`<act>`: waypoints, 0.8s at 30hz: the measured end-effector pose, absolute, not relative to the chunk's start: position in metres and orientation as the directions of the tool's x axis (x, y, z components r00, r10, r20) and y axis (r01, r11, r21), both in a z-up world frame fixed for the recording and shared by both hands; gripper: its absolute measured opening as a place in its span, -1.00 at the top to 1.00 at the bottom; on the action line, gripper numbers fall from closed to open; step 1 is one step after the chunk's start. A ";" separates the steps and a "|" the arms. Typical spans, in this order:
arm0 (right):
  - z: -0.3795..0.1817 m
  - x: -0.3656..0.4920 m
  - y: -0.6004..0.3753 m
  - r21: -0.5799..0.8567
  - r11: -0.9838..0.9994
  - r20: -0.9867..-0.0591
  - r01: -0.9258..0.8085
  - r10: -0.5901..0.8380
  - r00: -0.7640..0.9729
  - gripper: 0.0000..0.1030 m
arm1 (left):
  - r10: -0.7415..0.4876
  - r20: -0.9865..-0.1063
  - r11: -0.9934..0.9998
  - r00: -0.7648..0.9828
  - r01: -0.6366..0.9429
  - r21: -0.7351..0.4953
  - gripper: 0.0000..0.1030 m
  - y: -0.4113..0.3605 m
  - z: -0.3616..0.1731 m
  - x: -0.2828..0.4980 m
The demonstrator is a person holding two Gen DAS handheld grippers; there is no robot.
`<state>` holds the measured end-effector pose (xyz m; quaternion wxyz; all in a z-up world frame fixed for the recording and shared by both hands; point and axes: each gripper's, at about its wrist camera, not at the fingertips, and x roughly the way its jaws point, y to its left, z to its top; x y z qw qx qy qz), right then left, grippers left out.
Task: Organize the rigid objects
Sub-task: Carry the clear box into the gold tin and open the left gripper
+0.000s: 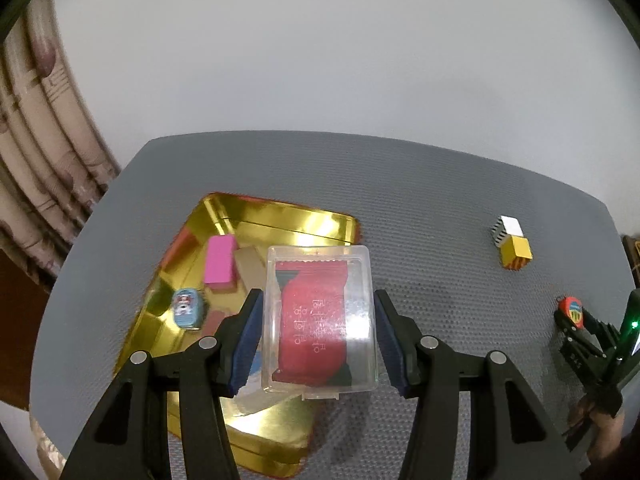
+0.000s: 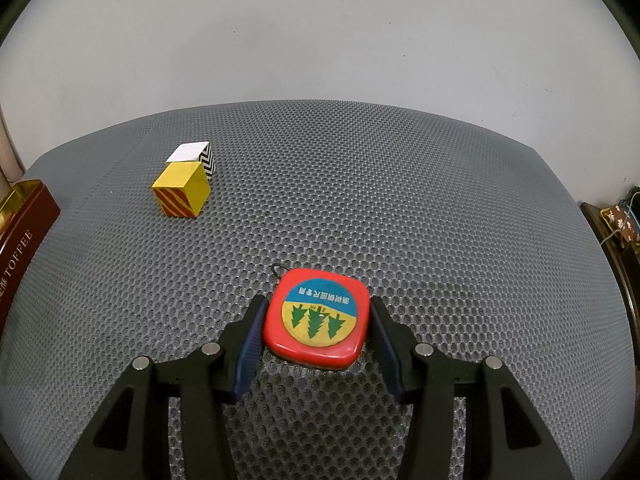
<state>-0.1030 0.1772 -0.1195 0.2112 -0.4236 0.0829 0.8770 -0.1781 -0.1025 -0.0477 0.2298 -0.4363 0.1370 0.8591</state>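
The clear plastic case (image 1: 320,320), with a red packet inside it, sits pinched between the blue pads of the left gripper (image 1: 319,340), and it looks lifted, hanging over the right-hand edge of the gold tray (image 1: 280,220). That tray already holds a pink block (image 1: 219,260), a small blue toy (image 1: 187,309) and what may be a tan block tucked behind the case, so the sorting is well under way. By the look of it, the step in hand is carrying the case to the tray and setting it down among the rest.

Over on the right side, the red tape measure (image 2: 316,320) lies flat on the grey mesh mat (image 2: 360,180), and the right gripper (image 2: 316,332) has its jaws closed in on both flanks; the pads seem to be touching the red shell, though whether it is squeezed hard or only bracketed is not plain. It does not look lifted off the mat. Further back on the mat, a yellow cube (image 2: 182,194) with red stripes stands against a black-and-white cube (image 2: 196,156), both well apart from the tray.

What comes next probably calls for care: the left gripper needs a free patch of tray floor, a level lowering so the case does not land on the pink block, then a clean release. After that, the tape measure and the two cubes remain to be brought over.
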 end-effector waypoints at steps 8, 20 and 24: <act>-0.120 -0.103 0.178 -0.036 -0.897 -0.778 -0.440 0.301 -0.551 -0.01 | 0.253 -0.809 -0.891 -0.531 -0.454 0.019 0.03 -0.141 -0.034 -0.197; -0.118 -0.105 0.175 -0.040 -0.897 -0.778 -0.440 0.305 -0.550 -0.01 | 0.208 -0.831 -0.919 -0.516 -0.394 0.014 0.03 -0.183 -0.041 -0.232; -0.118 -0.103 0.173 -0.042 -0.897 -0.777 -0.440 0.306 -0.550 -0.01 | 0.190 -0.846 -0.925 -0.499 -0.381 0.016 0.03 -0.186 -0.056 -0.239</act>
